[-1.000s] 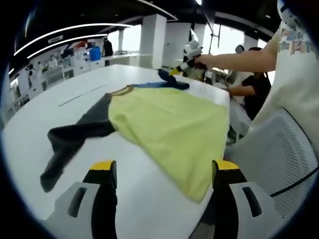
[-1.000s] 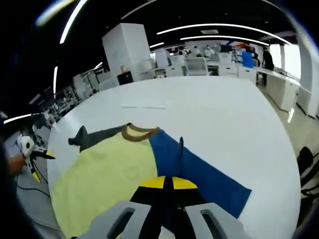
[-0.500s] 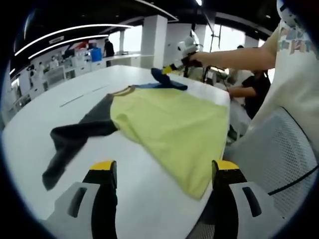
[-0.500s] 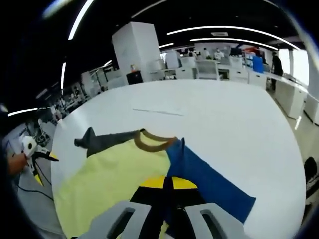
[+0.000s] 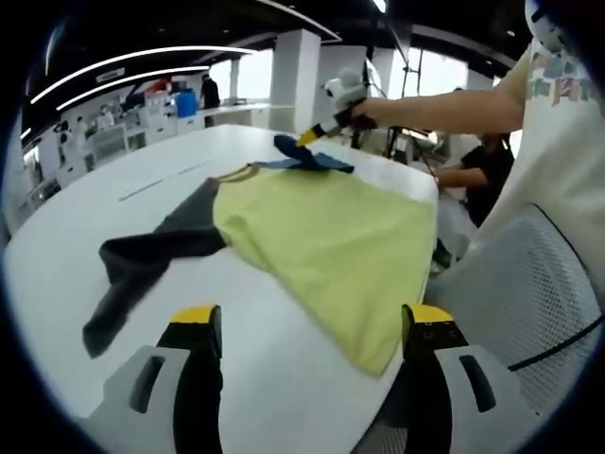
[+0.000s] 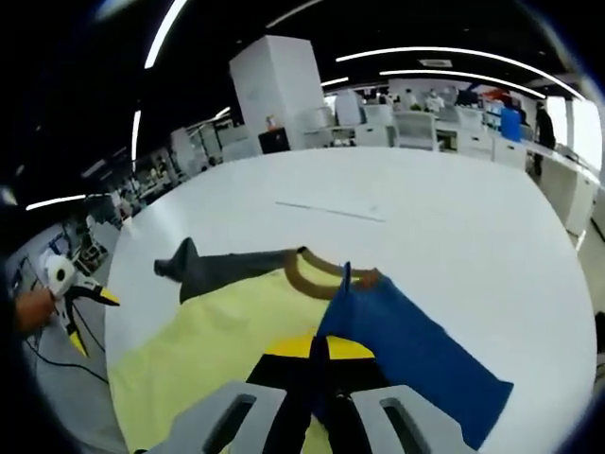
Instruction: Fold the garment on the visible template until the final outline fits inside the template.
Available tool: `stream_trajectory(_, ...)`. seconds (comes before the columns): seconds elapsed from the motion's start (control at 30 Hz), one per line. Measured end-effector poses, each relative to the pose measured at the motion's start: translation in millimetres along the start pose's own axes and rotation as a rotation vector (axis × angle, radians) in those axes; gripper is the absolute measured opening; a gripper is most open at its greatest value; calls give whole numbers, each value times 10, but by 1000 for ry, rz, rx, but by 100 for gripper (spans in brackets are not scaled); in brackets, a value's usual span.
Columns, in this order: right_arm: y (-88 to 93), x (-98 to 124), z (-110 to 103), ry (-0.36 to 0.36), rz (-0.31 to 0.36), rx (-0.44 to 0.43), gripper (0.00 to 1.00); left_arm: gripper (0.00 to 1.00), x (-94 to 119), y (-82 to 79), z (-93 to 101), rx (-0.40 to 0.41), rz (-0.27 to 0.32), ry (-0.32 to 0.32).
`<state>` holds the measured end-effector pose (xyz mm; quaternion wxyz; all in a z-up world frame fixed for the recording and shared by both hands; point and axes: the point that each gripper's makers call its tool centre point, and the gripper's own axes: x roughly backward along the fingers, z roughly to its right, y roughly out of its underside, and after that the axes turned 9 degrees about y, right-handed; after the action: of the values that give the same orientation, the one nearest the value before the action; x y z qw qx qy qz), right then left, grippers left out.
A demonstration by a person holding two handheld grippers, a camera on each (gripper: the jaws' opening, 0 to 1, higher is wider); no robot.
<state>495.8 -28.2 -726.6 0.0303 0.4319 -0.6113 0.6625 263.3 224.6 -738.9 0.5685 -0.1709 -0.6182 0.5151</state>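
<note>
Right gripper view: the right hand-held gripper (image 6: 316, 352) pinches the blue cloth sleeve (image 6: 416, 350); fold it flat over the yellow shirt body (image 6: 227, 340). The left hand-held gripper (image 5: 312, 326) waits wide, empty.

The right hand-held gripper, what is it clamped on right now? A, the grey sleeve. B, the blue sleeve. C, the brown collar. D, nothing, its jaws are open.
B: in the right gripper view, the right hand-held gripper has its yellow-tipped jaws closed together on a raised fold of the blue sleeve, while the grey sleeve lies flat on the white table and the brown collar sits beyond the jaws.
</note>
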Motion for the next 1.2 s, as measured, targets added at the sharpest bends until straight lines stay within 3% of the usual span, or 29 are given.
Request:
stream_trajectory(0.8,-110,-402,-730,-118,-24,60,0,74,35,-2,-24,8,7,-10)
stream_trajectory(1.2,-154,-548,-1197,-181,-38,115,0,74,64,18,-3,11,8,-11)
